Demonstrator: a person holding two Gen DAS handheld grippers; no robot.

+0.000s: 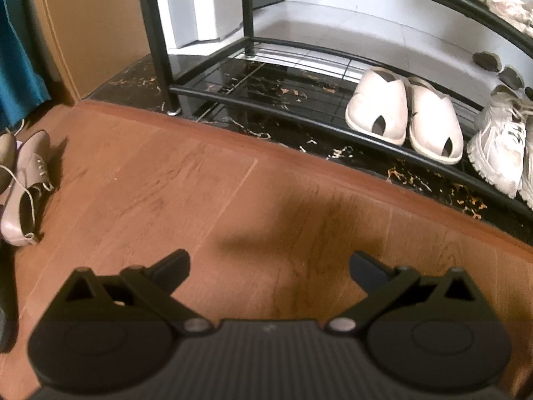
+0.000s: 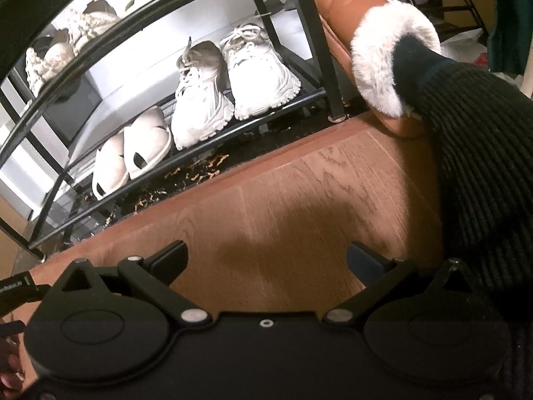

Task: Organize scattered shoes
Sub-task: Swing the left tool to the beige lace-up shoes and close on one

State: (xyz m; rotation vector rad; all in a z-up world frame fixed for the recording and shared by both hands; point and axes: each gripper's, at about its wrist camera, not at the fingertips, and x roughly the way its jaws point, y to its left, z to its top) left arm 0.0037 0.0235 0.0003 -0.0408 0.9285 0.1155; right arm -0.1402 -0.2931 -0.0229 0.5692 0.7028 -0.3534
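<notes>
A: Pinkish leather lace-ups (image 1: pixel 25 186) lie loose on the wood floor (image 1: pixel 233 193), well left of the rack (image 1: pixel 299 106) — these are the items left to organise. One lies on its side with laces trailing.

B: Rack status?

A: Bottom shelf holds cream slippers (image 1: pixel 404 115) and, just beside them, white sneakers (image 2: pixel 233 80), both pairs toes outward. The shelf's left half is bare, so that is probably where the lace-ups go.

B: Left gripper (image 1: pixel 269 268)?

A: Fingers spread wide, nothing between them. It hovers over the floor, tilted down, aimed at the rack's lower shelf rather than at the lace-ups.

B: Right gripper (image 2: pixel 266 261)?

A: Likewise released and empty — held low over the floor, rolled so the rack appears slanted. The person's foot in a fur-lined slipper (image 2: pixel 383 66) stands just beside the rack's right leg.
</notes>
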